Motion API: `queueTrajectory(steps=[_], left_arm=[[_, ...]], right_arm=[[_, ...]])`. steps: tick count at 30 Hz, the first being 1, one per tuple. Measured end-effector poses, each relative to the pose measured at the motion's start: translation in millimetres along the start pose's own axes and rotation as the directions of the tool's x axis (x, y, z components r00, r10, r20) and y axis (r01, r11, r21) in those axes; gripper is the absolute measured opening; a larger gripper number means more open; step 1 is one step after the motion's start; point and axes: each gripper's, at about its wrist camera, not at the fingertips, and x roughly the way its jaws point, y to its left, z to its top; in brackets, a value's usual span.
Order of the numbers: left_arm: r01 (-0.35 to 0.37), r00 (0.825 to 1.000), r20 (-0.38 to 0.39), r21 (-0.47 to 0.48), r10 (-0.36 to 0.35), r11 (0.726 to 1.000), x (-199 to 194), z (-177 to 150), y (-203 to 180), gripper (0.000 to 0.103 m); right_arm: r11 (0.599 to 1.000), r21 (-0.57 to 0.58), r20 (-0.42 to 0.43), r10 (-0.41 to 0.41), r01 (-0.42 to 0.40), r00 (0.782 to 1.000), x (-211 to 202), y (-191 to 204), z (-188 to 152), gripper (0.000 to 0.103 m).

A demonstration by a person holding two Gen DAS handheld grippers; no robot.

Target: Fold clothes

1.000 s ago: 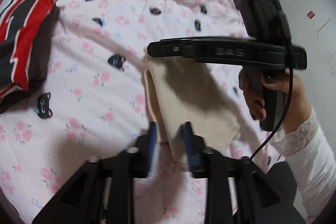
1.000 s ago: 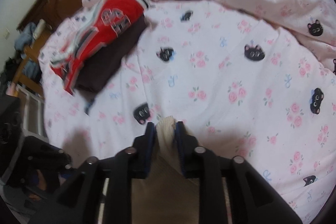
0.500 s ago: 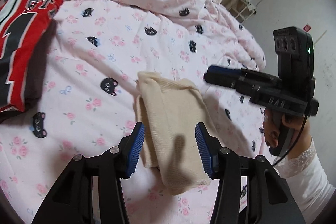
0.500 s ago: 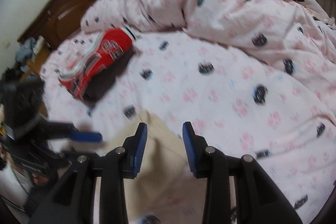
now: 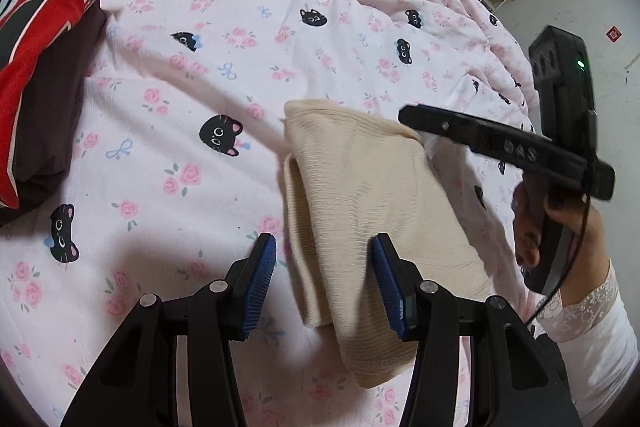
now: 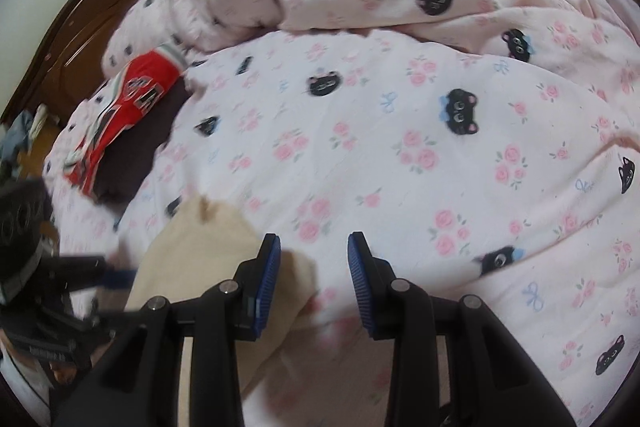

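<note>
Between spread left gripper (image 5: 324,281) jaws: folded beige garment (image 5: 372,211); right gripper (image 6: 314,281) jaws apart, empty.

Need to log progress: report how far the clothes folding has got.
Done: the beige garment lies folded on the pink bedspread, and a red jersey sits folded on a dark garment farther off. In hand: nothing; the left gripper and right gripper are both open and empty. Left: probably moving the beige piece onto that pile; no unfolded clothes show.
</note>
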Motion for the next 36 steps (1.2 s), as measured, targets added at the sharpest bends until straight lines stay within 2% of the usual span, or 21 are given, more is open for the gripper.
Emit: queueTrajectory(steps=[3,5,12,16,24,26,27,36], left_arm=[[0.001,1.000,-0.002,0.003,-0.001,1.000,0,0,1,0.045],[0.001,1.000,-0.004,0.004,-0.001,1.000,0,0,1,0.045],[0.000,1.000,-0.010,0.004,0.000,1.000,1,0,2,0.046],[-0.001,1.000,-0.011,0.005,0.001,1.000,1,0,2,0.046],[-0.004,1.000,-0.013,0.004,0.004,1.000,3,0,3,0.046],[-0.004,1.000,-0.015,0.004,0.004,1.000,3,0,3,0.046],[-0.004,1.000,-0.016,0.004,0.004,1.000,3,0,3,0.046],[-0.003,1.000,-0.025,0.006,0.004,1.000,5,-1,5,0.046]], right_arm=[[1.000,0.003,-0.005,-0.010,0.010,1.000,4,-2,5,0.036],[1.000,-0.003,0.013,0.015,-0.015,1.000,-3,-2,5,0.036],[0.983,-0.181,-0.041,0.036,-0.043,0.999,-20,9,-13,0.036],[0.976,-0.215,-0.061,0.022,-0.034,0.998,-21,9,-22,0.025],[0.970,-0.229,-0.089,0.067,-0.086,0.994,-7,15,-14,0.022],[0.967,-0.234,-0.109,0.076,-0.100,0.991,-2,18,-14,0.011],[0.965,-0.238,-0.121,0.083,-0.110,0.989,0,19,-14,0.002],[0.969,-0.231,-0.094,0.071,-0.091,0.993,-9,14,0,0.001]])
